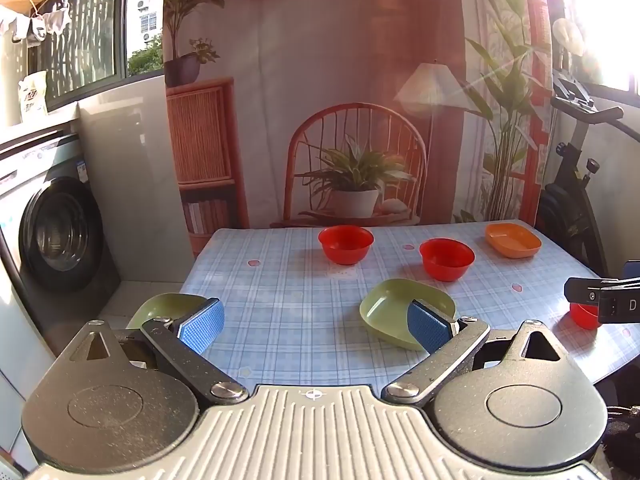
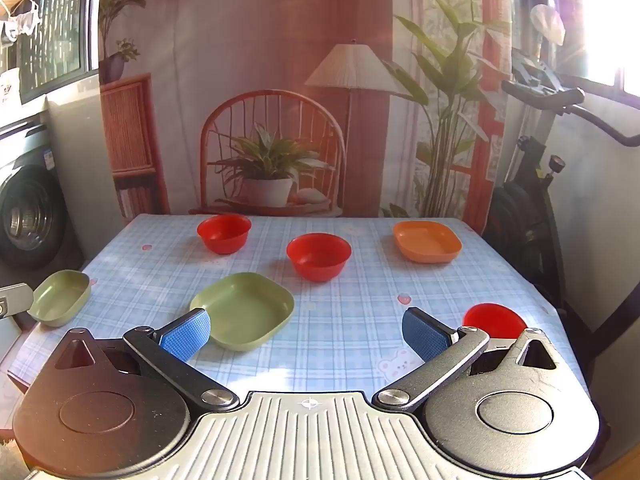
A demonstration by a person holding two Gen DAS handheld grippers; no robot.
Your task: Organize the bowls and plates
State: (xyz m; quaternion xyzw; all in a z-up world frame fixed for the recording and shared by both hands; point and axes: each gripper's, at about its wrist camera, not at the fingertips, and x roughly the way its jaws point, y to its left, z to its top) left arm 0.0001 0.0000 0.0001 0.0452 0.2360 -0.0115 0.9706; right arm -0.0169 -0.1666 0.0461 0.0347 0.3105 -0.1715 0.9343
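both claws stood spread wide and empty above the near edge of the checked table (image 2: pixel 344 344): the left gripper (image 1: pixel 314 326) and the right gripper (image 2: pixel 306 332). three red bowls sat upright, two at the back (image 2: pixel 224 233) (image 2: pixel 319 256) and one near right (image 2: pixel 494 319). two green plates (image 2: pixel 243 310) (image 2: pixel 60 297) and an orange plate (image 2: pixel 427 241) lay flat, openings up; i could not tell any long axis.
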